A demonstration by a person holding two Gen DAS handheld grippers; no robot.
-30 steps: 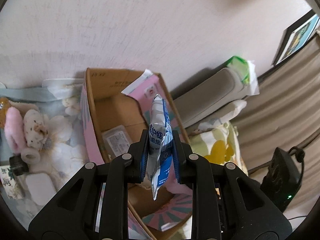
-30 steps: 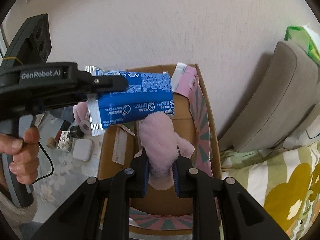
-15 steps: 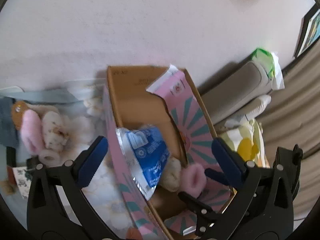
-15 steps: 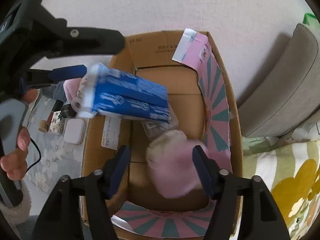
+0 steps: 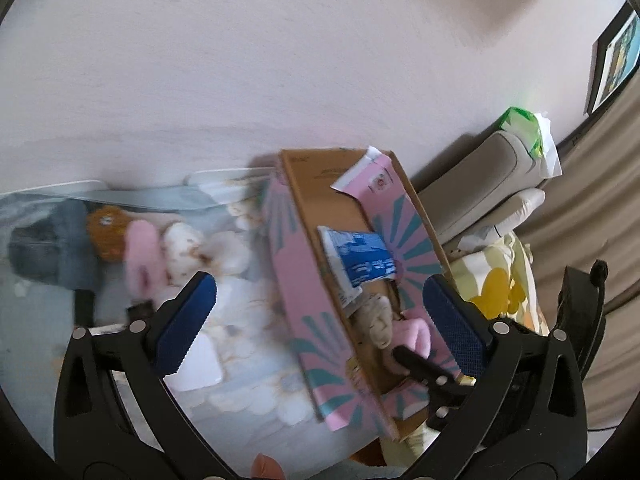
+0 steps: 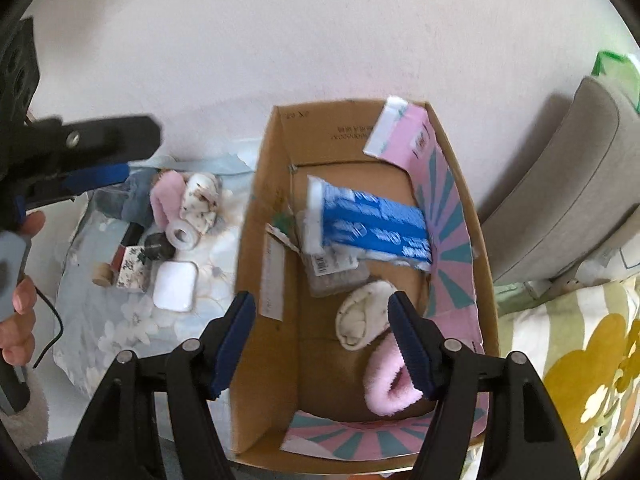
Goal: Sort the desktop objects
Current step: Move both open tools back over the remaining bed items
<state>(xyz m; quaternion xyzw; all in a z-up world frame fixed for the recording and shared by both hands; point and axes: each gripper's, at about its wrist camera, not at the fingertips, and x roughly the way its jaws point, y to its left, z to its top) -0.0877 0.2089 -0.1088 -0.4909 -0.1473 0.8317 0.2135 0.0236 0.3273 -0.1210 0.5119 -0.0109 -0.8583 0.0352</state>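
A cardboard box (image 6: 276, 184) with pink and teal flaps stands against the wall; it also shows in the left wrist view (image 5: 304, 280). Inside lie a blue tissue pack (image 6: 372, 220), a cream plush piece (image 6: 360, 316) and a pink plush piece (image 6: 388, 384). The pack shows in the left wrist view too (image 5: 360, 260). My right gripper (image 6: 324, 344) is open and empty above the box. My left gripper (image 5: 320, 320) is open and empty, over the box's left wall. More plush toys (image 6: 184, 196) lie left of the box.
On the floral cloth (image 6: 120, 320) left of the box lie a white case (image 6: 174, 286), a tape roll (image 6: 182, 236), a small printed box (image 6: 132, 270) and a cork. A grey cushion (image 6: 568, 208) and a flowered blanket (image 6: 580, 360) are on the right.
Both grippers opened: the left dropped the blue tissue pack and the right dropped the pink plush toy into the box. Both then drew back, the left swinging to the left.
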